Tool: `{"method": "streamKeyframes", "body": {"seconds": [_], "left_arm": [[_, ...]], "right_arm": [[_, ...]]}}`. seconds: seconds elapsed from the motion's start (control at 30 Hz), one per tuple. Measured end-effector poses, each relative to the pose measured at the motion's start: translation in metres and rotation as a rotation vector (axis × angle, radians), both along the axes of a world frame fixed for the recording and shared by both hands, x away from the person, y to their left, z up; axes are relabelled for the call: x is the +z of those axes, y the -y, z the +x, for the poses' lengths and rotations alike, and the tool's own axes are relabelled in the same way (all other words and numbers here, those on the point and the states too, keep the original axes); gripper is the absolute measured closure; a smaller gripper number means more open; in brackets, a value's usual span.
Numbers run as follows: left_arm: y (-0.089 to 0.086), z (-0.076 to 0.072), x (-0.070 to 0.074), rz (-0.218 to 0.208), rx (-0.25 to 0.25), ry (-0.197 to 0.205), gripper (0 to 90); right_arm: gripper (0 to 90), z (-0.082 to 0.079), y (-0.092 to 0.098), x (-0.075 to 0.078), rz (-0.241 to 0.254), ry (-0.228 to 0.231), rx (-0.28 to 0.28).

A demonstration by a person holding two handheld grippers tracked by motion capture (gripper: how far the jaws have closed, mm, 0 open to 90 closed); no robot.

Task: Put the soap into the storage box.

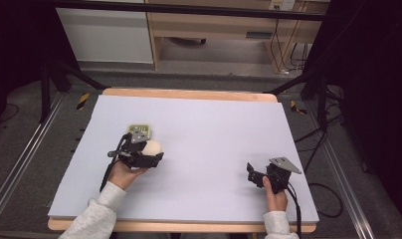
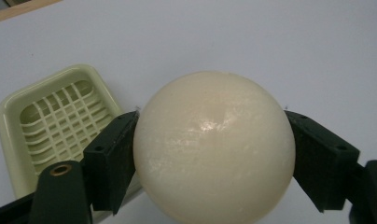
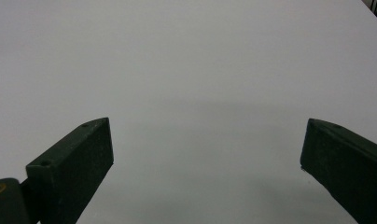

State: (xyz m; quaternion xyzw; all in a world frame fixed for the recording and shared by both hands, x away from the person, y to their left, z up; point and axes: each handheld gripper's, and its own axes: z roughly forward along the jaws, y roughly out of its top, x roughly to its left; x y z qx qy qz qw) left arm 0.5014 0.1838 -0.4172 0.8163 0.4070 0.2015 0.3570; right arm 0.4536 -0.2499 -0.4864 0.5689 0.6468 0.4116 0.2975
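A cream-white ball (image 2: 214, 147) is clamped between the two black jaws of my left gripper (image 2: 212, 154), one pad pressing on each side. From above, the same ball (image 1: 152, 147) sits in my left gripper (image 1: 150, 154) at the table's left, just in front of a pale green slotted dish (image 1: 139, 129). That dish (image 2: 51, 123) lies flat on the mat behind and to the left of the ball. My right gripper (image 1: 253, 175) hovers at the right front of the table. Its jaws (image 3: 207, 163) stand wide apart over bare mat with nothing between them.
A pale lilac mat (image 1: 214, 129) covers the wooden table (image 1: 189, 93). Black stand legs and cables run along the floor at both sides, and wooden furniture (image 1: 214, 25) stands beyond the far edge.
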Motion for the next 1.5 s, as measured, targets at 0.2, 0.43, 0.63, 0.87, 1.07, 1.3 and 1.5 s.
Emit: {"method": "streamKeyframes", "body": {"seconds": [0.2, 0.43, 0.63, 0.87, 1.07, 1.3, 1.5], "left_arm": [[-0.004, 0.004, 0.001, 0.003, 0.016, 0.0, 22.4], [-0.009, 0.012, 0.002, 0.004, 0.042, 0.003, 22.4], [-0.014, 0.018, 0.0, -0.002, 0.065, -0.003, 22.4], [-0.018, 0.027, -0.002, 0.002, 0.09, -0.006, 22.4], [-0.024, 0.034, -0.004, -0.011, 0.116, -0.009, 22.4], [-0.033, 0.041, -0.007, -0.026, 0.146, -0.017, 22.4], [-0.038, 0.047, -0.011, -0.025, 0.17, -0.025, 22.4]], "right_arm": [[2.9, 0.0, 0.0, 0.0, 0.002, 0.0, 0.001], [2.9, 0.0, 0.0, 0.0, 0.003, 0.0, 0.001], [2.9, 0.0, 0.0, 0.0, 0.004, 0.002, 0.002], [2.9, 0.0, 0.0, 0.0, 0.004, 0.002, 0.002], [2.9, 0.0, 0.0, 0.0, 0.004, 0.002, 0.002], [2.9, 0.0, 0.0, 0.0, 0.0, -0.001, 0.001], [2.9, 0.0, 0.0, 0.0, 0.003, 0.002, 0.002]]}}
